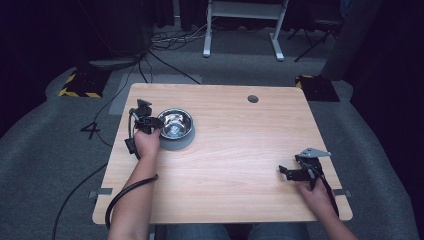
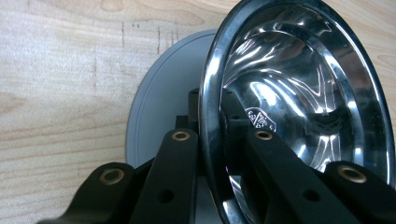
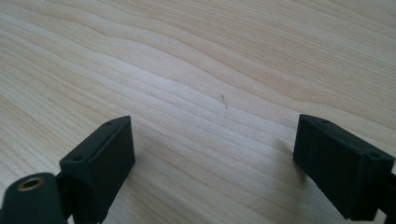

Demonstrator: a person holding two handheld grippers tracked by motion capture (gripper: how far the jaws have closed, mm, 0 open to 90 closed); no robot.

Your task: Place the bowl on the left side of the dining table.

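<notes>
The left hand (image 1: 147, 143) reached forward from the near edge, forearm angled slightly toward the far left part of the wooden table (image 1: 240, 200), with a black cable looping off the wrist and down over the front edge. It held the left gripper (image 1: 150, 121) at the left rim of the steel bowl (image 1: 176, 122). In the left gripper view the jaws were closed tight on that rim, one black jaw outside the polished wall and one inside it, so the bowl (image 2: 299, 93) was pinched between them. The bowl sat inside its grey base (image 1: 177, 142), a rounded grey stand that ringed it and rested on the tabletop; the grey base (image 2: 161, 112) showed just behind the jaws, against the pale wood.

A small round grommet hole (image 1: 253, 98) lay in the table near its far edge, well apart from the bowl.

At the right, the right hand (image 1: 314, 195) rested low near the front right corner, holding the right gripper (image 1: 285, 171) level and pointing leftward across the wood, its grey three-cornered plate on top. Its jaws stood wide apart with nothing between them, bare table (image 3: 210, 93) under and ahead of them
</notes>
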